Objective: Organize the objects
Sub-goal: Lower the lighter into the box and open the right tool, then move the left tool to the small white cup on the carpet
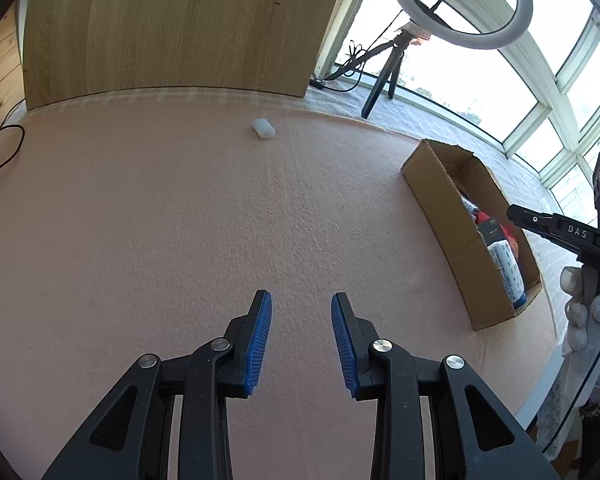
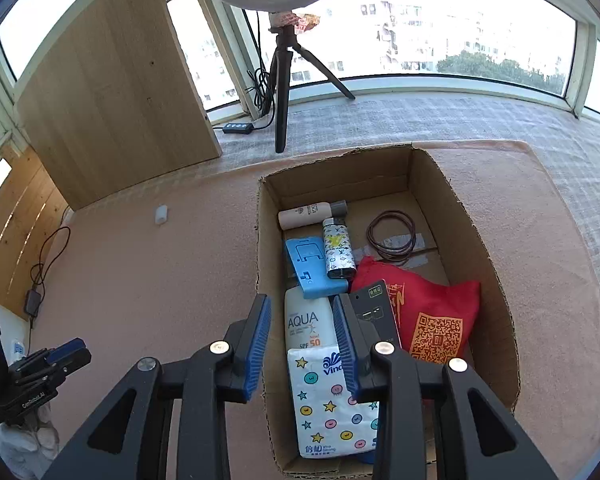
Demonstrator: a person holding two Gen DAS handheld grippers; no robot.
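Observation:
A small white oblong object lies alone on the pink mat, far ahead of my open, empty left gripper; it also shows as the white object left of the box. The open cardboard box holds a sunscreen bottle, a tissue pack, a blue item, a patterned lighter, a small tube, hair ties, a red bag and a dark card. My right gripper hovers open over the box's near end, holding nothing.
A wooden panel stands at the mat's far edge. A ring light on a tripod stands behind the box by the windows. A black cable lies at the left. The other gripper and a gloved hand sit right of the box.

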